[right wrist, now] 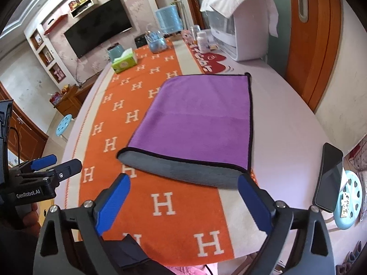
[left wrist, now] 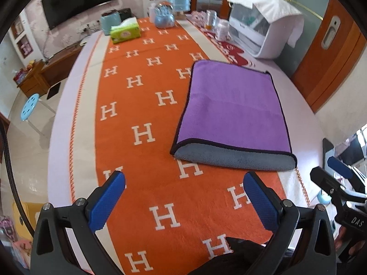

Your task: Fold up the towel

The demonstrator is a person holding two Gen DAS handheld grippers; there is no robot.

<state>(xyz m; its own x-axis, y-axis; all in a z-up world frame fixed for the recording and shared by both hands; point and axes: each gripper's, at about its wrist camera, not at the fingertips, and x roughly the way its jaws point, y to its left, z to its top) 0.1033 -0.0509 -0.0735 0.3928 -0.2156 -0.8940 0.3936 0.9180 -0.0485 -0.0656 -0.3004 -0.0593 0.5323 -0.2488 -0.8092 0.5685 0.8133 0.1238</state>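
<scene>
A purple towel (left wrist: 231,110) with a grey underside and black edging lies folded flat on the orange H-patterned table runner (left wrist: 142,105); its grey fold faces me. It also shows in the right wrist view (right wrist: 197,123). My left gripper (left wrist: 183,176) is open and empty, a little short of the towel's near edge and left of it. My right gripper (right wrist: 183,181) is open and empty, just before the towel's near grey edge. The right gripper's body shows at the right edge of the left wrist view (left wrist: 339,178). The left gripper's body shows at the left of the right wrist view (right wrist: 45,169).
A green tissue box (left wrist: 125,32), a blue glass jar (left wrist: 164,18), bottles (left wrist: 221,28) and a white appliance (left wrist: 259,27) under a cloth stand at the table's far end. A black phone (right wrist: 329,176) stands at the right edge. Blue stools (right wrist: 348,197) stand beside the table.
</scene>
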